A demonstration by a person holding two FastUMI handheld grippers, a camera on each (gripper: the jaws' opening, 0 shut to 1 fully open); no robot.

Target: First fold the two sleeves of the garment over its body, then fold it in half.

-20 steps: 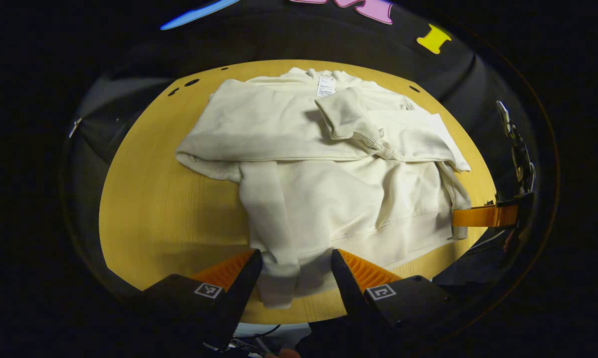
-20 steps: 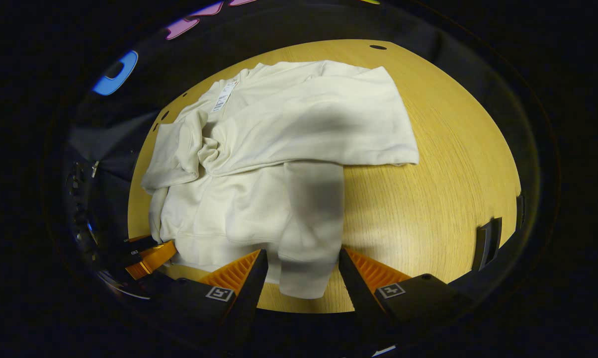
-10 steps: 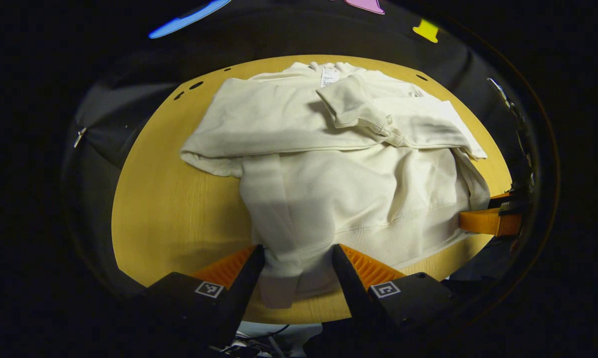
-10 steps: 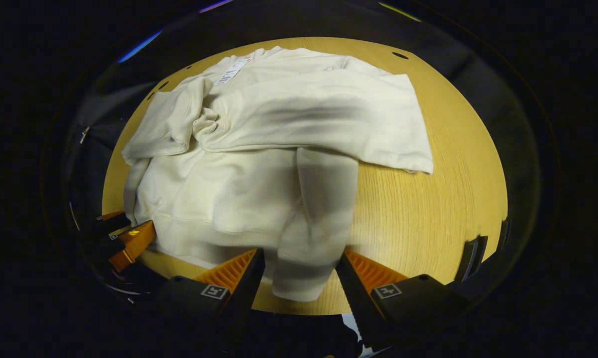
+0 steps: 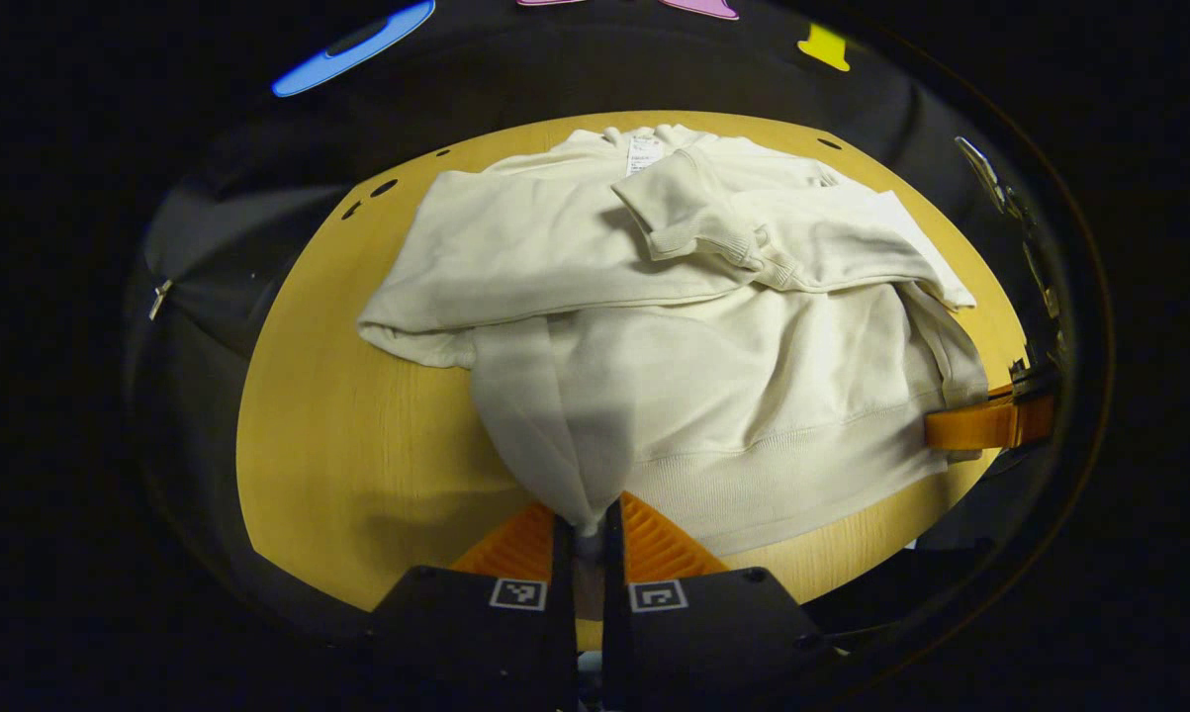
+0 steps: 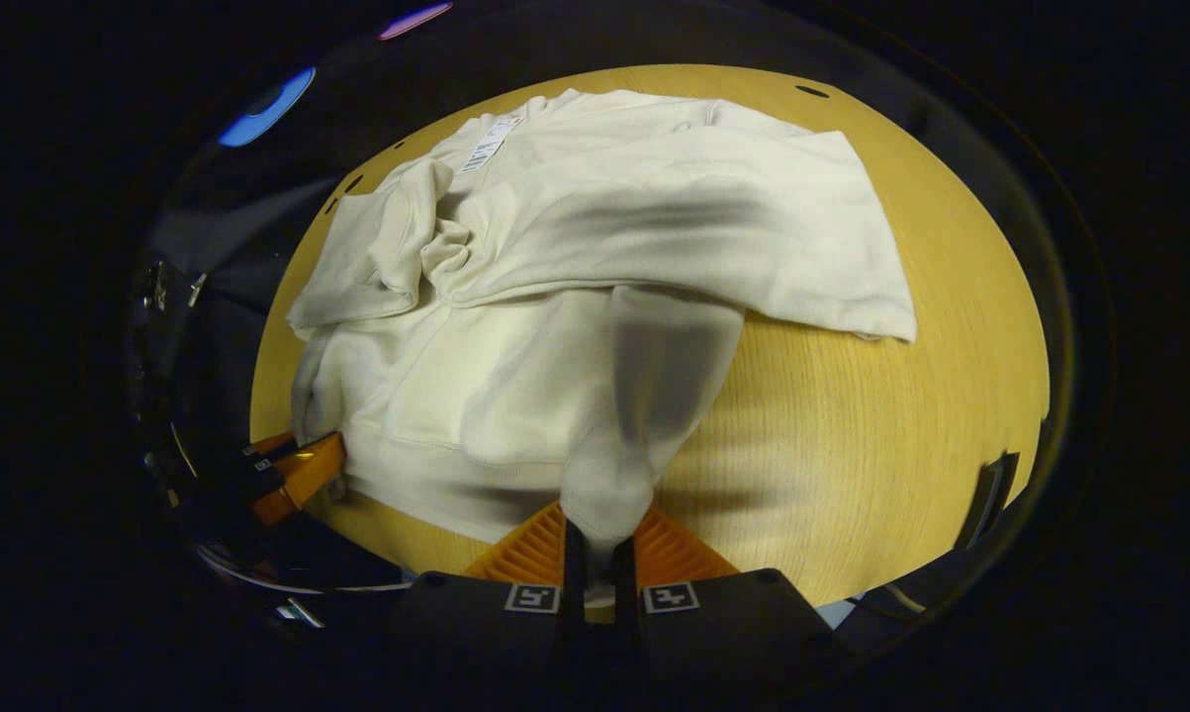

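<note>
Left hand-held gripper pinches the cream garment's hem at frame bottom; right hand-held gripper is clamped on it likewise. Garment sprawls mid-frame across the wooden worktop, sleeves folded in.

Cream garment – plain; yellow wood-grain table; orange ribbed jaws.

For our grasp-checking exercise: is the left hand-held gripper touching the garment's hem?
Touching. In the left gripper view, the left hand-held gripper has both fingers closed on the garment's hem, with cloth pinched between them.
</note>
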